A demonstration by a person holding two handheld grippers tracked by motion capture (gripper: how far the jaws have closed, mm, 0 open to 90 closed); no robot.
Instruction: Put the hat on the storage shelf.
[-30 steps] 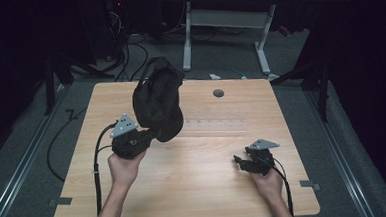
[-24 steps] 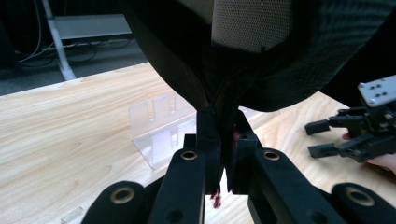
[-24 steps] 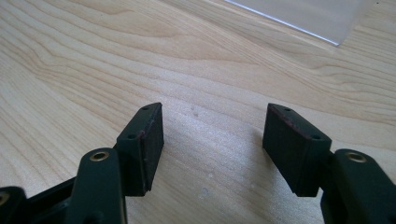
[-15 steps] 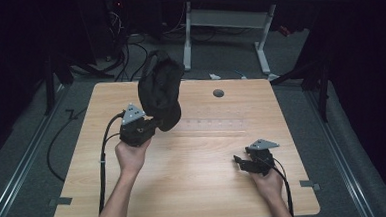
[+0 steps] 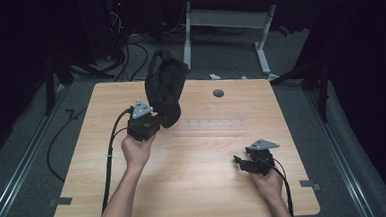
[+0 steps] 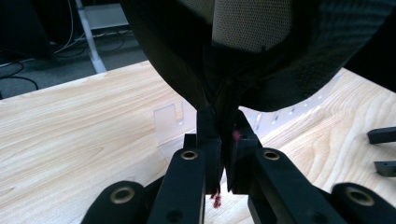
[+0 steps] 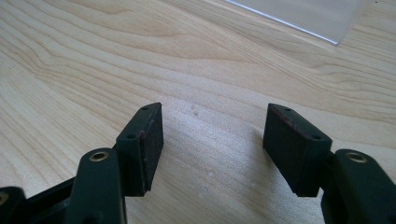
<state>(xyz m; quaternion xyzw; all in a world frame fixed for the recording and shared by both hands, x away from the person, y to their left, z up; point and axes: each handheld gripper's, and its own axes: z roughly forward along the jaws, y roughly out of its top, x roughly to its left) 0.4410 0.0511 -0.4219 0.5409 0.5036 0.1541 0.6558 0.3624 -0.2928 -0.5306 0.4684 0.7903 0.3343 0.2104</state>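
Note:
A black fabric bag [image 5: 165,86] with a mesh panel hangs upright over the table's far left part. My left gripper [image 5: 158,121] is shut on its lower edge. In the left gripper view the black jaws [image 6: 222,126] pinch a fold of the bag [image 6: 285,60], which looms above them. My right gripper [image 5: 238,161] rests low over the wooden table [image 5: 195,188] near its front right, held in a hand. Its jaws [image 7: 212,135] stand wide open with only bare wood between them.
A clear plastic strip [image 5: 214,123] lies flat at mid-table, to the right of the bag; a clear piece [image 6: 168,123] shows past the left jaws. A round cable hole [image 5: 218,93] sits near the far edge. Cables trail off the table's left side.
My left hand has carried the bag away from the person and slightly to the right, a little lower. The right gripper has stayed put.

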